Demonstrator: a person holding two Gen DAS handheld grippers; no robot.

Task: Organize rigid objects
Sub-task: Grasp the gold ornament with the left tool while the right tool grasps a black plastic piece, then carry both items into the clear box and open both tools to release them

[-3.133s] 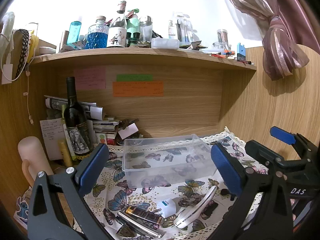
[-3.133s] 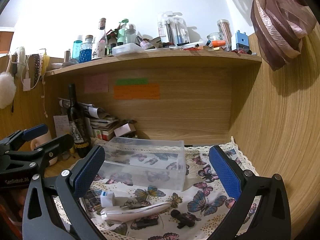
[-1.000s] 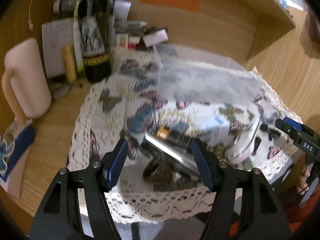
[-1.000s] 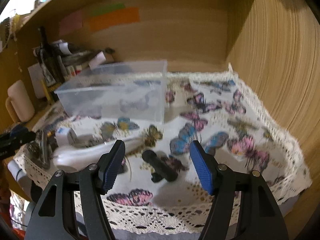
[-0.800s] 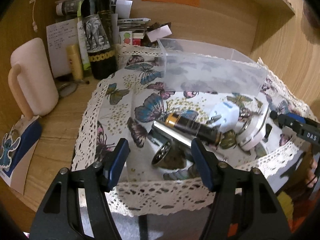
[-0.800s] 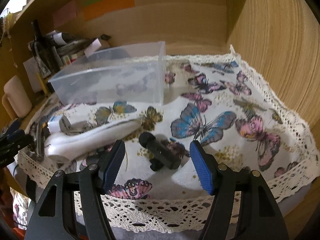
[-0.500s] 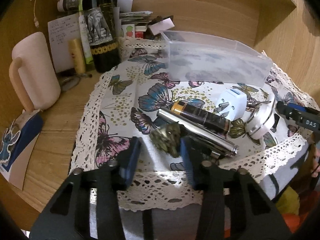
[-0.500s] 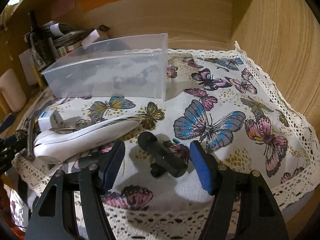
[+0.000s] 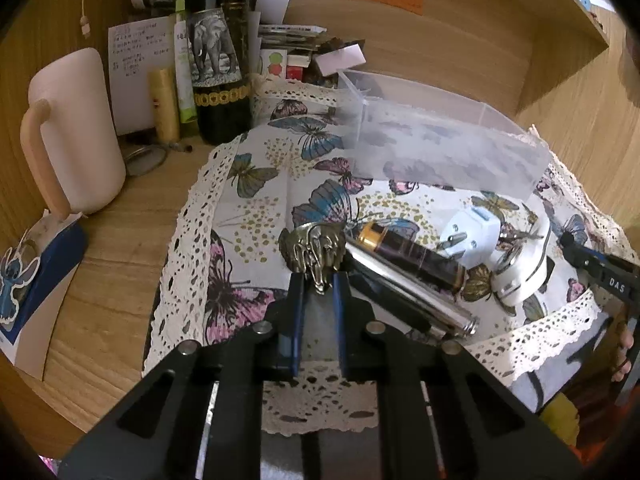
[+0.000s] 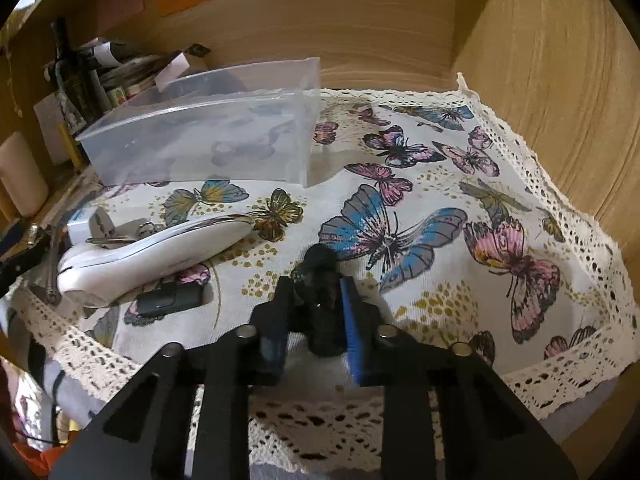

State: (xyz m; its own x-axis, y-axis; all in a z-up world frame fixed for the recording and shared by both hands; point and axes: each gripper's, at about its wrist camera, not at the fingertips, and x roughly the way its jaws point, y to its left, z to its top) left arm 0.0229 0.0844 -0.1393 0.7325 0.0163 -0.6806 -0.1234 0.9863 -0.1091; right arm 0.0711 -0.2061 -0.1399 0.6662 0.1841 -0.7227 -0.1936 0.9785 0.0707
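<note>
**Both jaws now clamped, each on its own piece**

At the near edge of the butterfly cloth [image 9: 256, 196], both grips have just closed. A second ago the jaws of each gripper stood apart around their targets; now the left gripper [image 9: 317, 280] is clamped on the ornate metal piece [image 9: 314, 246], and the right gripper [image 10: 318, 296] is clamped on the small black object [image 10: 320, 280]. That likely ends the grasping step: each piece looks ready to lift toward the clear plastic bin [image 9: 440, 148], which stands empty at the back of the cloth.

Beside the metal piece lie a chrome rod [image 9: 408, 288] and a dark cylinder with a gold end [image 9: 408, 256], touching or nearly so, and could be dragged along. Farther right sit a white plug adapter [image 9: 472, 232] and a white curved device [image 10: 156, 252], with a black flat stick [image 10: 168, 300] just under it. A wine bottle [image 9: 218, 48] and pink mug [image 9: 76, 128] crowd the tabletop left of the bin.
</note>
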